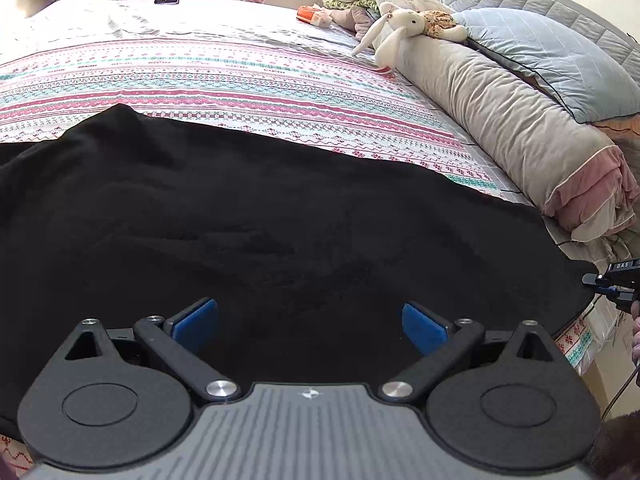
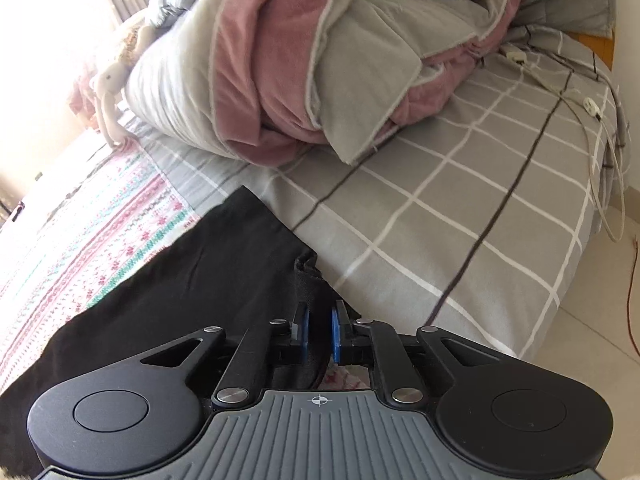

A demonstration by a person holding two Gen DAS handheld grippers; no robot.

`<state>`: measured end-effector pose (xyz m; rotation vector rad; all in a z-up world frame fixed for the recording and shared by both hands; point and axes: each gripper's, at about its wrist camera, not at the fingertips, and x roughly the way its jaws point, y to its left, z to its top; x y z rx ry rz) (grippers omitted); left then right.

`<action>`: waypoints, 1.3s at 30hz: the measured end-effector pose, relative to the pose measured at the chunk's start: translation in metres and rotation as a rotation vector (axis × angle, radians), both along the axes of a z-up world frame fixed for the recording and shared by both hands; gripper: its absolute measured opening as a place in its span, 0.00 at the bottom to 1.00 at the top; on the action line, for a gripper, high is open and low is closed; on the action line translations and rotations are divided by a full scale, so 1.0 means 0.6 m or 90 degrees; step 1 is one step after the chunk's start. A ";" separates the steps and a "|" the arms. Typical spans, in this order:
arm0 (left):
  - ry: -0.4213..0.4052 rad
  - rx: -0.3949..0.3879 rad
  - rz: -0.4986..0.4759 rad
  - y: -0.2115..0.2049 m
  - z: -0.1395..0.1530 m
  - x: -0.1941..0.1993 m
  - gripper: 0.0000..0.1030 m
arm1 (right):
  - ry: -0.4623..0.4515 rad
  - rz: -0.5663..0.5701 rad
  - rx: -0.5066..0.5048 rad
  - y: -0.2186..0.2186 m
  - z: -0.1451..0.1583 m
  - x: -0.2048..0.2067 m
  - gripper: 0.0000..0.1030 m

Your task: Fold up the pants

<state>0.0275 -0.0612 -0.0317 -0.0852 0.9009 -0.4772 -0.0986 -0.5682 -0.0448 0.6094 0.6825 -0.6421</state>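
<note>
The black pants point(image 1: 256, 232) lie spread flat across the patterned bedsheet point(image 1: 224, 80), near the bed's front edge. My left gripper point(image 1: 310, 326) is open just above the pants, its blue pads wide apart with nothing between them. My right gripper point(image 2: 319, 334) is shut on the edge of the pants point(image 2: 192, 280), a bunched fold of black cloth pinched between its blue pads at the end near the grey checked sheet point(image 2: 460, 208). The right gripper also shows in the left wrist view point(image 1: 612, 280) at the pants' right end.
A rolled grey and pink duvet point(image 1: 520, 140) and a blue pillow point(image 1: 552, 56) line the bed's right side, with a white plush rabbit point(image 1: 400, 28) on top. The duvet point(image 2: 300, 60) shows in the right wrist view. White cables point(image 2: 600, 128) lie on the checked sheet.
</note>
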 end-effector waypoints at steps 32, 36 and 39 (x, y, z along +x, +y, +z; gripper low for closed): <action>0.126 -0.159 0.019 0.020 -0.023 0.050 0.83 | 0.001 0.780 -0.269 0.520 0.010 0.097 0.55; 0.136 -0.166 0.003 0.018 -0.025 0.054 0.71 | -0.005 0.727 -0.206 0.491 0.015 0.121 0.54; 0.138 -0.166 -0.001 0.013 -0.027 0.054 0.69 | 0.024 0.728 -0.172 0.486 0.002 0.138 0.54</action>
